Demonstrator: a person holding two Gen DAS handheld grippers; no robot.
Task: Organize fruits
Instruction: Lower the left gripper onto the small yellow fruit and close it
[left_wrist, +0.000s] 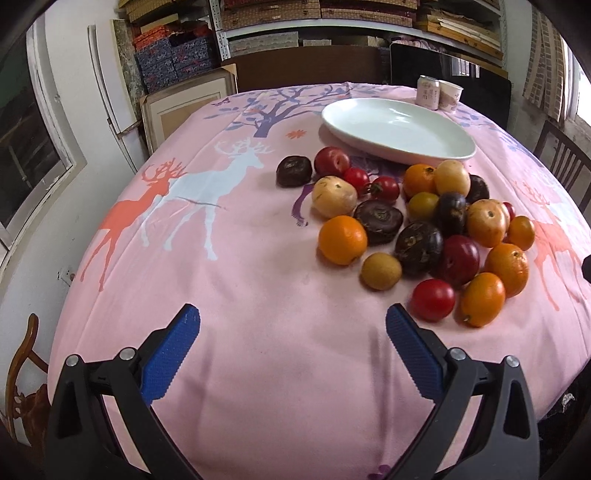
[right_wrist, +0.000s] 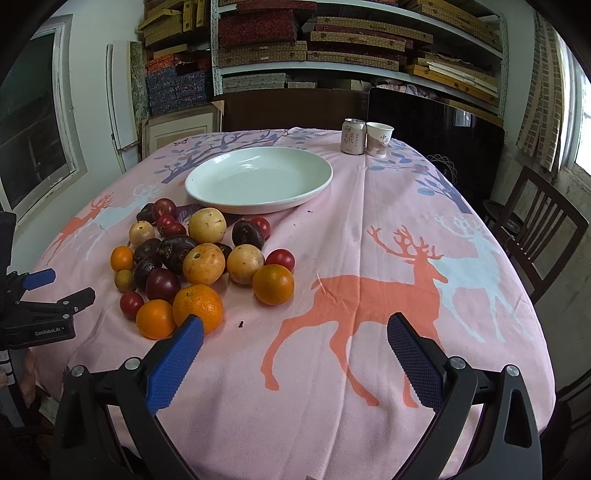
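Both your tools gape wide and hold nothing. The fruit pile (right_wrist: 192, 258) lies on the bench (right_wrist: 369, 229) just before the empty white plate (right_wrist: 258, 181). Your right tool (right_wrist: 295, 334) is nearer: the closest orange (right_wrist: 198, 306) sits just ahead of its left finger. From your left tool (left_wrist: 293, 326), the pile lies ahead-right.

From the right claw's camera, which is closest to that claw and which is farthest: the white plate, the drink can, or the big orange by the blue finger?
1. The orange, at the fruit pile's near edge, beside the right claw's left finger.
2. The white plate, mid-table, behind the fruit.
3. The drink can, at the far edge beside a paper cup.
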